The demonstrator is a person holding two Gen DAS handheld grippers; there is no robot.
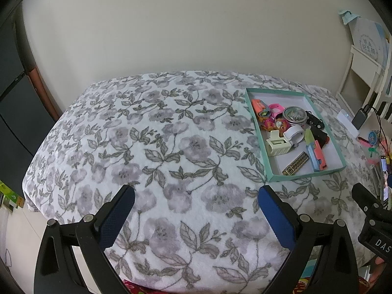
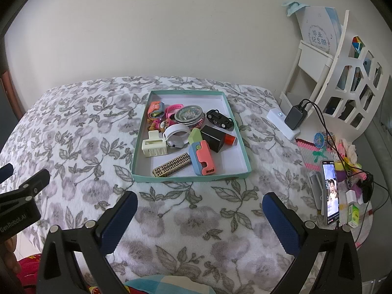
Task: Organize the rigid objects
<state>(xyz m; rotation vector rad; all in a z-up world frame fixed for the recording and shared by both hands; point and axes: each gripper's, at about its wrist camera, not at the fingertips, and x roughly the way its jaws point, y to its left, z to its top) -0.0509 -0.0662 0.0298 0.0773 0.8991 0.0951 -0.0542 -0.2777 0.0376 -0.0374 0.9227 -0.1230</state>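
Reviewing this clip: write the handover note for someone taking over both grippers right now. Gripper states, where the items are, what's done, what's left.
Left gripper: open, empty, held over the bare floral blanket, left of the tray.
Right gripper: open, empty, just short of the tray's near edge.
Teal tray: sits on the blanket and holds everything in a loose pile: cream hair claw, round tin, white band, black toy car, black box, pink-and-blue toy, patterned gold bar.
Done: no item lies on the blanket outside the tray.
Left: whether sorting is finished or about to start cannot be told; nothing is gripped.
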